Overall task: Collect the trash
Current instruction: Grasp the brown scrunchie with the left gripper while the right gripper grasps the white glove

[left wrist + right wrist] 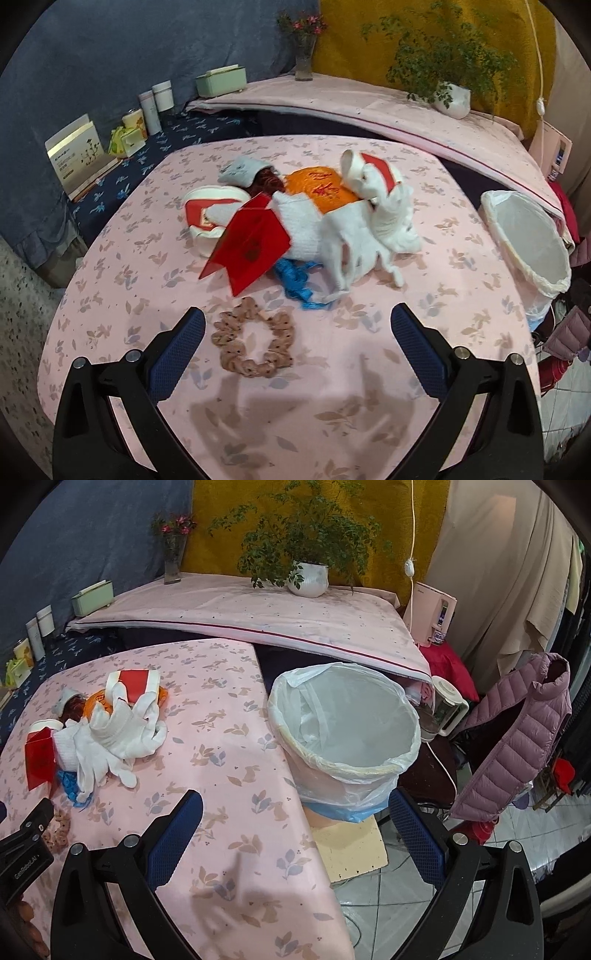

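Note:
A pile of trash lies mid-table: white gloves (354,236), a red folded card (251,243), an orange wrapper (321,188), crushed red-and-white paper cups (210,214), a blue scrap (299,284). A brown scrunchie (255,343) lies nearer. My left gripper (297,332) is open and empty, just above the scrunchie. The bin (347,734) with a white liner stands off the table's right edge. My right gripper (295,819) is open and empty over the table edge, in front of the bin. The pile also shows in the right wrist view (107,731).
The pink floral tablecloth (443,332) covers the table. Behind it are a pink-covered shelf (258,609) with a potted plant (308,578) and a flower vase (173,557), plus jars and boxes at left (147,110). A purple jacket (517,734) hangs at right.

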`<state>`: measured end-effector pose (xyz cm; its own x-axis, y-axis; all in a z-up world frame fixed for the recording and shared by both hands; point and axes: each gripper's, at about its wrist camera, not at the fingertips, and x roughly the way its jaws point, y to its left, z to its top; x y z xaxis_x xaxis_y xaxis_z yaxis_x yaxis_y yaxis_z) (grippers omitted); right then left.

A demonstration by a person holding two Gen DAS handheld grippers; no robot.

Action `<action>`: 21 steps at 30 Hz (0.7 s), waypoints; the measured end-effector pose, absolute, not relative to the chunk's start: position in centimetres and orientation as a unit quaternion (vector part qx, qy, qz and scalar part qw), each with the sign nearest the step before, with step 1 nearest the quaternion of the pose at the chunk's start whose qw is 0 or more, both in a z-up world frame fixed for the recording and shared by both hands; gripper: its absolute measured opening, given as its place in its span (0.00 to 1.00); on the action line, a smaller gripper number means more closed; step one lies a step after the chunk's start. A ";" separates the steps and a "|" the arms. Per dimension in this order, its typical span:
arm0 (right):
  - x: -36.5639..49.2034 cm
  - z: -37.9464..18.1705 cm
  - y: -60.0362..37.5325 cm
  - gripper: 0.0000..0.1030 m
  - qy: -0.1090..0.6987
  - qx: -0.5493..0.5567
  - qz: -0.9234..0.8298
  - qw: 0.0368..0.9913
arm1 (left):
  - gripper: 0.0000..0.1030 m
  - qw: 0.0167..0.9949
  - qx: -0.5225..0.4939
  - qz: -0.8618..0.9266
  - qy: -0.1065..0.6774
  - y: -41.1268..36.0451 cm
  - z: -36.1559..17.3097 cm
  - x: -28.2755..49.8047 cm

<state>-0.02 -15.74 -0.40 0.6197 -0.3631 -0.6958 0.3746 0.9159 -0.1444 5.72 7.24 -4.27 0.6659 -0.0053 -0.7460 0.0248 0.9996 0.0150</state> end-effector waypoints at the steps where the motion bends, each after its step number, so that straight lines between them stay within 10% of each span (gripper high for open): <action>1: 0.3 -0.5 -15.4 0.93 0.386 0.007 -0.201 0.900 | 0.93 0.909 0.003 0.001 0.417 8.4 -4.8 6.2; 11: 3.3 -2.3 -11.5 0.93 0.401 0.006 -0.161 0.902 | 0.84 0.885 -0.033 0.038 0.464 14.4 -8.8 8.2; 21: 6.0 -3.2 -8.2 0.93 0.408 -0.002 -0.132 0.903 | 0.43 0.867 -0.049 -0.001 0.497 14.2 -10.8 9.3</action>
<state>5.99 -8.21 -3.17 0.6316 -0.2399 -0.7372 0.2372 0.9651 -0.1108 9.31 14.23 -10.77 0.5069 -0.0493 -0.8606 -0.0475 0.9952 -0.0850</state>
